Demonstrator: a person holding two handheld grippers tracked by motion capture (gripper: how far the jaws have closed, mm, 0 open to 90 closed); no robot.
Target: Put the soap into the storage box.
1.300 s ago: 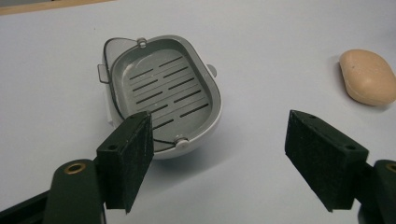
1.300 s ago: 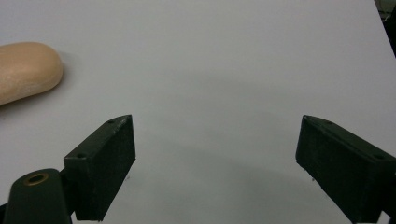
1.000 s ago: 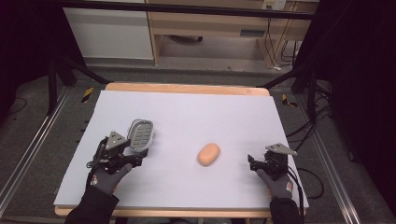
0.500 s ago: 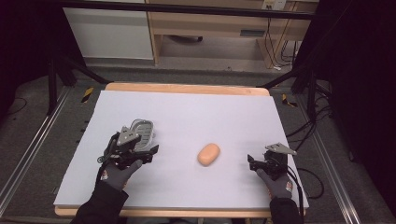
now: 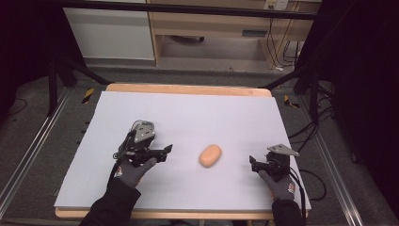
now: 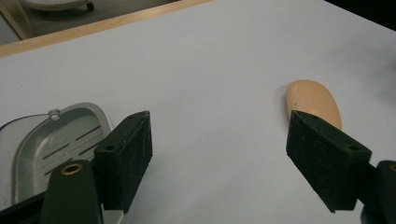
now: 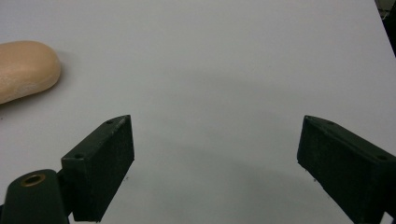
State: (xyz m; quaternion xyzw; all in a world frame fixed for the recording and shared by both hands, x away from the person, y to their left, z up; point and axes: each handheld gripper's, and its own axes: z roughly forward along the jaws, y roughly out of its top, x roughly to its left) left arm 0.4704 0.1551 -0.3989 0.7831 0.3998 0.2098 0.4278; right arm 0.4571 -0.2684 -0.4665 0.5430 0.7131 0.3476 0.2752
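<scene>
Item: peach soap bar (image 5: 210, 155), lying flat on the white table sheet (image 5: 211, 113), just past my left gripper (image 6: 219, 158), beside its far fingertip; jaws apart, empty, lined up to take it.

Item: grey soap dish (image 6: 56, 144), behind the near fingertip.

Item: right gripper (image 7: 212, 168), jaws apart, idle.

Markings: none legible.
</scene>
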